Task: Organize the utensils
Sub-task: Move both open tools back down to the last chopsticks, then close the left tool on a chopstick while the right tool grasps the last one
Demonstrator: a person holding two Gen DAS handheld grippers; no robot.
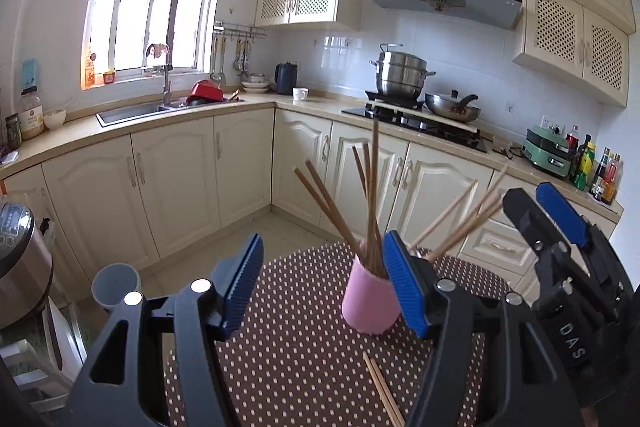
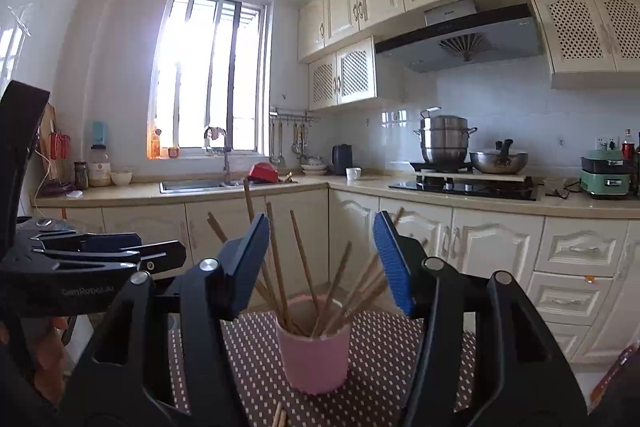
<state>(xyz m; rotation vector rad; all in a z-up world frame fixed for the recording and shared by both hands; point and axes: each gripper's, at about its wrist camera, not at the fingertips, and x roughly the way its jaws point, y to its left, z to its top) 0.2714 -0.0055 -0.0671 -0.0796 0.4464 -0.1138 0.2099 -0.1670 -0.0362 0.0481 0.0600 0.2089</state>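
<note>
Both grippers (image 1: 324, 283) (image 2: 322, 263) gape empty, clear of pink cup (image 2: 314, 351) rim.

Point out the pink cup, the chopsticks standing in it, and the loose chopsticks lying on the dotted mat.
pink cup (image 2: 314, 359), right wrist view, front wall.
chopsticks standing in it (image 1: 374, 187), left wrist view, upright shafts above the rim.
loose chopsticks (image 1: 382, 391), left wrist view, middle of the pair.

— What do the two claws look like?
— The left claw (image 1: 324, 283) and right claw (image 2: 322, 263) each have a black plastic frame with triangular cut-outs, round silver screws at the pivots and ribbed blue pads (image 1: 404, 287).
— Any markings?
— White "DAS" lettering on the right claw's body; faint grey "GenRobot.AI" on the left's.
</note>
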